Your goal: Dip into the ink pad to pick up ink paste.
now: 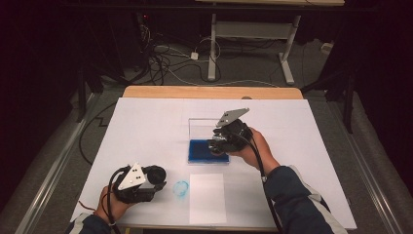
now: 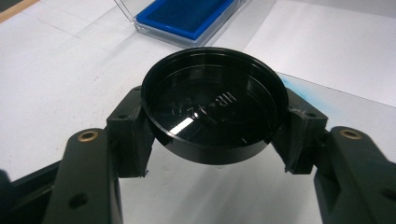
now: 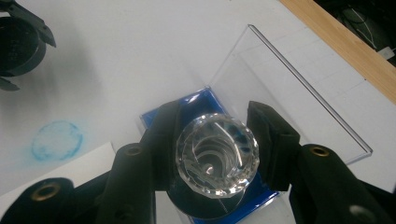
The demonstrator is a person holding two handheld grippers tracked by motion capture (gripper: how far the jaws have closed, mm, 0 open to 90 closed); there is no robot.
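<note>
Blue ring stain (image 1: 181,188) beside white sheet (image 1: 207,197), near ink pad (image 1: 200,150).

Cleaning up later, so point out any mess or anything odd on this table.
A smudged blue ink ring stains the white table cover beside the blank paper sheet, off the paper. Nothing else looks spilled or damaged.

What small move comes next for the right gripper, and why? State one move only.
Probably lift the clear faceted stamp straight up off the blue ink pad, then carry it toward the blank white sheet. The right gripper grips the stamp above the pad, a blue round print already marks the table cover, and the left gripper holds the black cap aside.
</note>
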